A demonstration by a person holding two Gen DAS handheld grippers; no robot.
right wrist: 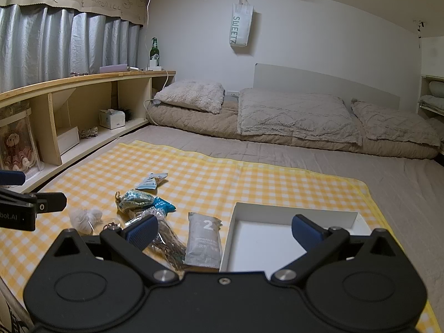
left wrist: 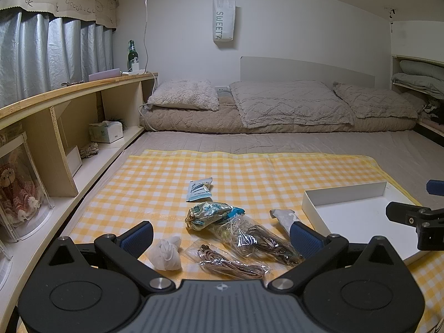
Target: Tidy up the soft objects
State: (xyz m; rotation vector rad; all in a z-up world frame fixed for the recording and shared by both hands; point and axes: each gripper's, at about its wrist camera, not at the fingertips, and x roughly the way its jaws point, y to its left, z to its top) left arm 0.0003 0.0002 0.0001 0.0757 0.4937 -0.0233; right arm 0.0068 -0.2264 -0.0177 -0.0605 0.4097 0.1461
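Observation:
Several soft packets lie on a yellow checked cloth (left wrist: 249,172): a blue-white sachet (left wrist: 199,189), a patterned pouch (left wrist: 211,214), a clear bag of brown cord (left wrist: 230,263), a longer clear bag (left wrist: 258,238), a white knotted bag (left wrist: 166,252) and a grey packet (right wrist: 204,240). A white shallow box (right wrist: 266,247) sits empty to the right. My left gripper (left wrist: 222,236) hovers open over the clear bags. My right gripper (right wrist: 224,231) is open above the grey packet and the box's left wall. Neither holds anything.
A wooden shelf unit (left wrist: 69,116) runs along the left with a tissue box (left wrist: 106,131) and a boxed doll (left wrist: 16,183). Pillows (left wrist: 291,102) and folded bedding lie at the far end. A green bottle (left wrist: 132,55) stands on the shelf top.

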